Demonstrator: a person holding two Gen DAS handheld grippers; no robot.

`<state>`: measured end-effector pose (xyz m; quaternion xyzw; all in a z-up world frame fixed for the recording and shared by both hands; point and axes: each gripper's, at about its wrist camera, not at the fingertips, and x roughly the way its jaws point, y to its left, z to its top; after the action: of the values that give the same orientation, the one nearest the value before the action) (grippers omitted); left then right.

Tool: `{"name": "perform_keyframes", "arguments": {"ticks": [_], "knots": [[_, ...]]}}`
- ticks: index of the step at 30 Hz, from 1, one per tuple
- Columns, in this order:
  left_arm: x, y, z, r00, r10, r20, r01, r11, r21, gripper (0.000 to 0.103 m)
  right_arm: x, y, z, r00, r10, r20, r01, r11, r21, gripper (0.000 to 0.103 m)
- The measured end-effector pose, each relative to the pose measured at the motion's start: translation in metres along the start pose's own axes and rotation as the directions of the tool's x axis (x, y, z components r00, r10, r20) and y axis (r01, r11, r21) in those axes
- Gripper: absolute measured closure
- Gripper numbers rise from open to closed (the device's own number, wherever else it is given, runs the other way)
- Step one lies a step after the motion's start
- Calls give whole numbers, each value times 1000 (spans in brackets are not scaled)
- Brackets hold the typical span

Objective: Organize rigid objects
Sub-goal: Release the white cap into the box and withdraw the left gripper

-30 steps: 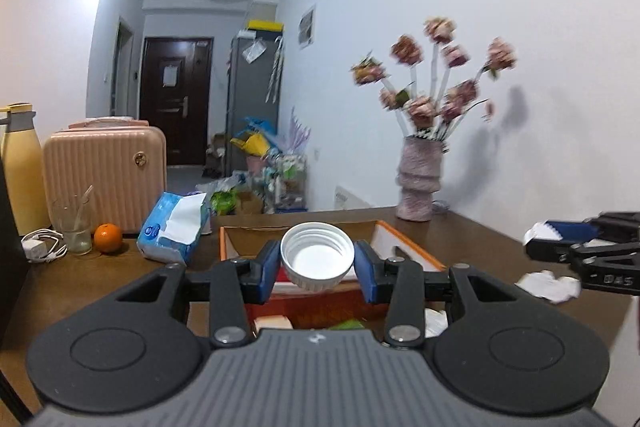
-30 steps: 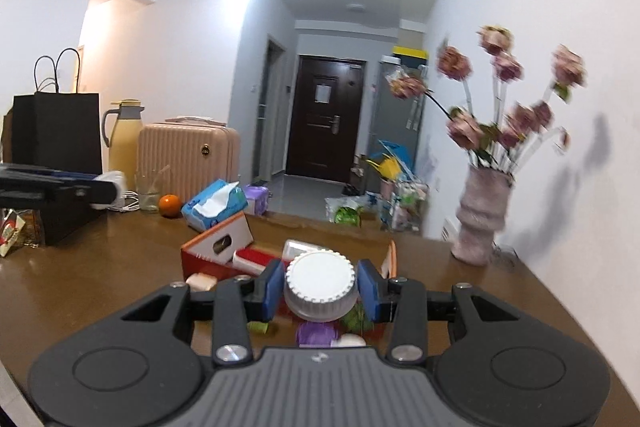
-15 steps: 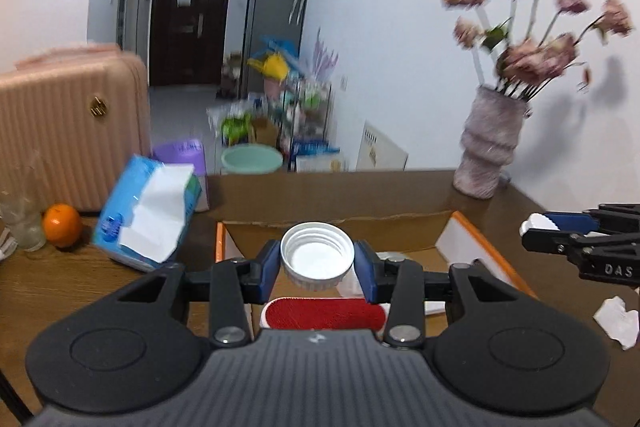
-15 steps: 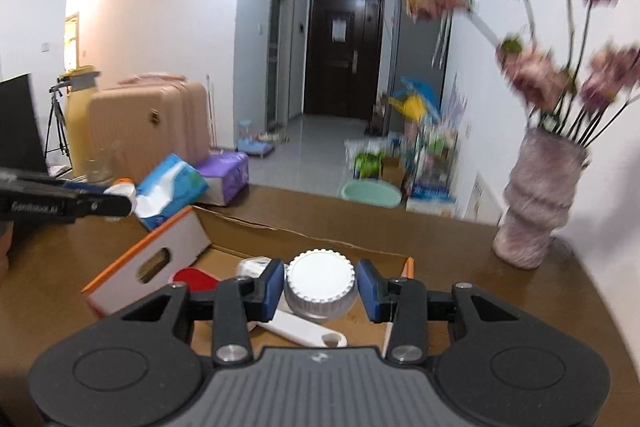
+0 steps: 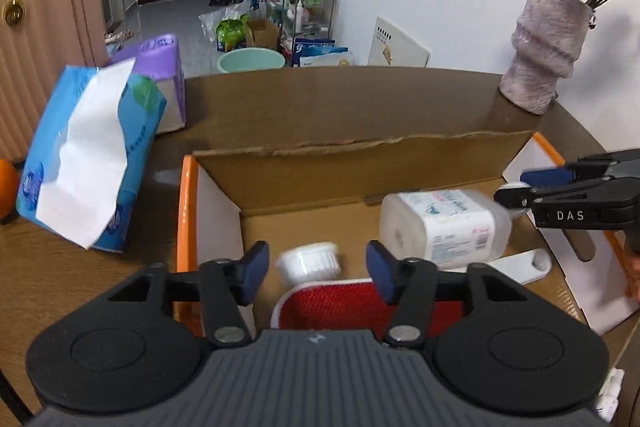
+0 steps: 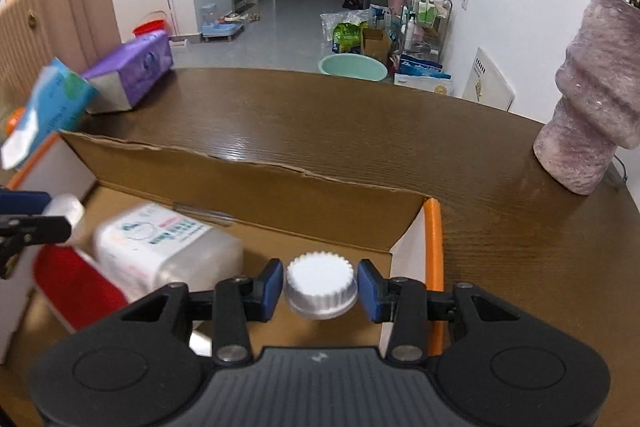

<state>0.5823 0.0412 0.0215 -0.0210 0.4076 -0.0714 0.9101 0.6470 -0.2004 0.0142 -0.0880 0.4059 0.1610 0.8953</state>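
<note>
Tissue pack, blue and white with a sheet pulled up, stands on the brown table just left of the cardboard box; its print is too blurred to read. A purple pack sits behind it.

Left gripper hangs over the box's left half. Its jaws are opening: the blue pads stand clear on both sides of a white ribbed lid, which lies tilted and motion-blurred below them against a red-and-white item on the box floor. Half a second ago this lid sat clamped between the pads with its hollow side facing the camera; now it is released.

To its right inside the box lies a clear plastic jar on its side, wearing a white label with blue and red print, not legible. A white spoon-like piece lies beside it.

Right gripper, which carries the letters "DAS" on its side in the left wrist view, hangs over the box's right end near the orange-edged wall. Its jaws are also opening: a second white cap, flat top toward the camera with a serrated rim, sits between the pads with a narrow gap at each side. Half a second ago the pads pressed it.

Far right, a pale textured vase stands on the table, well apart from the box.
</note>
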Motion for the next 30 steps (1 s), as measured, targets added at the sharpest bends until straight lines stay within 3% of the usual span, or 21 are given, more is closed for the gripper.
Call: {"name": "perform_keyframes", "arguments": {"ticks": [4,15,22,25,30], "knots": [[-3,3,0,1000,-11,29,11,1000,2,36,1,9,0,999,-12,31,13,999,-43,22],[-5,0,0,999,-29,25,29,999,-13,34,-1,0,3,999,25,41,-25,1000,-5,22],[-16,7,4,999,-11,37,14,997,-82,29,-4,0,3,998,27,50,-27,1000,10,22],[-39,4,7,998,-31,56,37,994,-104,28,-16,-1,4,996,50,72,-53,998,38,22],[-107,-10,6,988,-28,152,35,999,-39,23,-66,5,6,992,45,115,-51,998,45,22]]}}
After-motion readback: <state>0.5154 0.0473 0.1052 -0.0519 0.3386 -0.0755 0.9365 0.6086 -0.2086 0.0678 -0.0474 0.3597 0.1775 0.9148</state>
